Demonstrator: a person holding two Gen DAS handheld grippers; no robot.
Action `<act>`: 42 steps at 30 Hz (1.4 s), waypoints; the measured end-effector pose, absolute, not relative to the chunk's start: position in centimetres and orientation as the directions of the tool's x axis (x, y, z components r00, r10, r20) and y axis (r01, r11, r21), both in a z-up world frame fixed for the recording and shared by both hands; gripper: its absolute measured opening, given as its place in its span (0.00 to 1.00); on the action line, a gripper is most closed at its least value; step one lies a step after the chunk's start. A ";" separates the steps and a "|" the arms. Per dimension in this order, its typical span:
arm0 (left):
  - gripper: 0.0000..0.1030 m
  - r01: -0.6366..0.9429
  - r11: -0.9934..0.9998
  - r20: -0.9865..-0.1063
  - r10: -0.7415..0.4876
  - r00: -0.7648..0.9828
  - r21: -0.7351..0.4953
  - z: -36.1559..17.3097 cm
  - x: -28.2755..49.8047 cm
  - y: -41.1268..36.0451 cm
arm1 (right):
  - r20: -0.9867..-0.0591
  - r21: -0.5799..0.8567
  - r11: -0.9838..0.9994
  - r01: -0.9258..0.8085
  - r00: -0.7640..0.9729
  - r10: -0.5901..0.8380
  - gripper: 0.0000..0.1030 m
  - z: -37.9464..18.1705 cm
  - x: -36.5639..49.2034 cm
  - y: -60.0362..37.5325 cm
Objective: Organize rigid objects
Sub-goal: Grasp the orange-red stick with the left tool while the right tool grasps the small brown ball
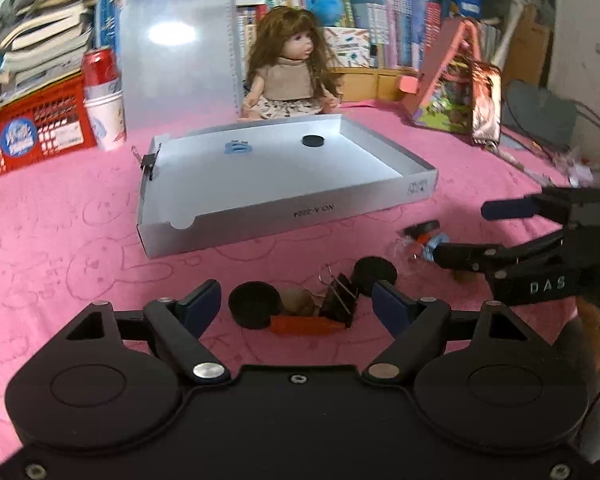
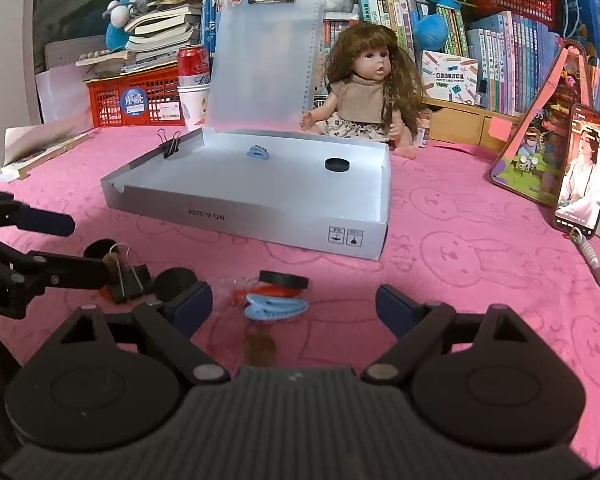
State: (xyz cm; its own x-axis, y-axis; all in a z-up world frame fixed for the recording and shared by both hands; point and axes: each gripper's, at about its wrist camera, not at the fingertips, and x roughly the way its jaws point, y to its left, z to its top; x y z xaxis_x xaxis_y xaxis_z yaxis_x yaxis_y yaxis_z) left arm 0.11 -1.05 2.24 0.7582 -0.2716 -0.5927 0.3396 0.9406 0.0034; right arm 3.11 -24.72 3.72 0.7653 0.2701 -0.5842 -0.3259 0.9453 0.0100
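A shallow silver box [image 1: 284, 216] [image 2: 240, 216] lies open on the pink cloth. Inside it are a blue clip [image 1: 236, 147] [image 2: 259, 153] and a black disc [image 1: 315, 141] [image 2: 337, 165]. A binder clip [image 1: 150, 160] [image 2: 171, 144] grips its side wall. My left gripper [image 1: 296, 300] [image 2: 88, 246] is open over a loose pile: a black disc [image 1: 254, 304], a brown round piece [image 1: 298, 302], a black binder clip [image 1: 340, 300] [image 2: 130, 280] and an orange piece [image 1: 304, 326]. My right gripper [image 2: 292, 300] [image 1: 460, 232] is open around a blue hair clip [image 2: 276, 308], a black disc [image 2: 284, 280] and a brown coin [image 2: 260, 348]. Neither touches anything.
A doll [image 1: 288, 68] [image 2: 364, 88] sits behind the box beside an upright clear clipboard [image 2: 264, 52]. A red crate [image 2: 136, 96], a can [image 2: 194, 64] and paper cups stand at the back left. A lit phone [image 2: 582, 168] leans at the right against a pink picture stand [image 2: 540, 148]. Books line the back.
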 end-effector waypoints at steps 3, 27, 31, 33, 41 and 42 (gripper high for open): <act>0.77 0.359 0.933 -0.595 -0.278 0.754 0.018 2.0 -0.3 -1.2 | -0.580 0.010 0.942 -0.335 0.765 0.278 0.91 3.6 2.7 -24.9; 0.52 0.406 0.909 -0.590 -0.279 0.757 0.091 0.4 -0.6 -2.2 | -0.613 0.002 0.923 -0.385 0.728 0.305 0.50 2.9 1.4 -24.3; 0.47 0.390 0.916 -0.589 -0.265 0.764 0.094 0.4 -0.8 -2.2 | -0.620 -0.003 0.920 -0.391 0.723 0.306 0.46 2.8 1.2 -24.3; 0.46 0.382 0.921 -0.589 -0.264 0.764 0.083 0.5 -1.0 -2.1 | -0.621 -0.006 0.920 -0.392 0.723 0.304 0.44 2.8 1.2 -24.3; 0.44 0.369 0.927 -0.599 -0.260 0.757 0.064 -0.1 -1.0 -2.2 | -0.626 -0.032 0.919 -0.392 0.725 0.288 0.26 2.8 0.9 -23.9; 0.44 0.367 0.928 -0.596 -0.261 0.759 0.062 -0.2 -1.0 -2.2 | -0.625 -0.040 0.918 -0.395 0.726 0.286 0.25 2.9 0.9 -23.8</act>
